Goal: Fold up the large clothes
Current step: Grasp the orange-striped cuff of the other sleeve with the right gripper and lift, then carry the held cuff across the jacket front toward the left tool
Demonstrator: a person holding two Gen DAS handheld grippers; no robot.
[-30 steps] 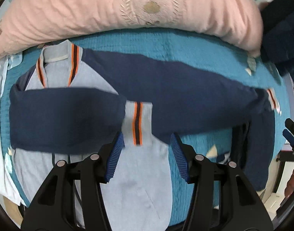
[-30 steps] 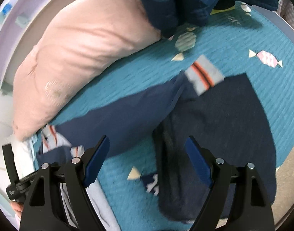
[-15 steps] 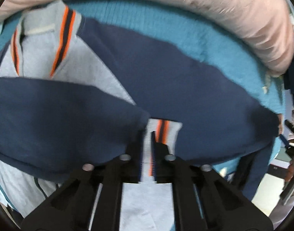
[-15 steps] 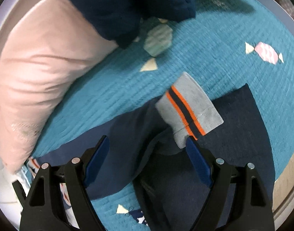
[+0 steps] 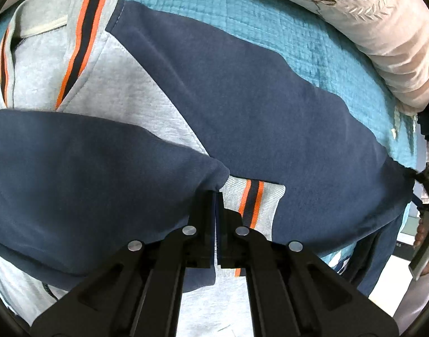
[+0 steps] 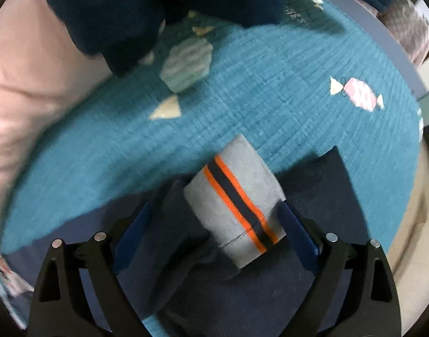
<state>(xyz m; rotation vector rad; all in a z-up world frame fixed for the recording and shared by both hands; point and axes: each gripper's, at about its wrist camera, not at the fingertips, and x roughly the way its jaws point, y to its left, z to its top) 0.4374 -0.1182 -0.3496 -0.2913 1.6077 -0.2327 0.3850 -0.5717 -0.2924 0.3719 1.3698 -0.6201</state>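
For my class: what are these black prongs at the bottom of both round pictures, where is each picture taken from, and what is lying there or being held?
The prongs are hand-held two-finger grippers, each carrying a fisheye camera looking along its fingers. In the left wrist view, the left gripper is shut on the folded-over navy sleeve of a grey and navy sweatshirt, near its cuff. In the right wrist view, the right gripper is open around the other sleeve's grey cuff with orange stripes. Everything lies on a teal quilted bedspread beside a pink pillow.

Black tool (image 6: 214, 219), blue pads (image 6: 297, 231)
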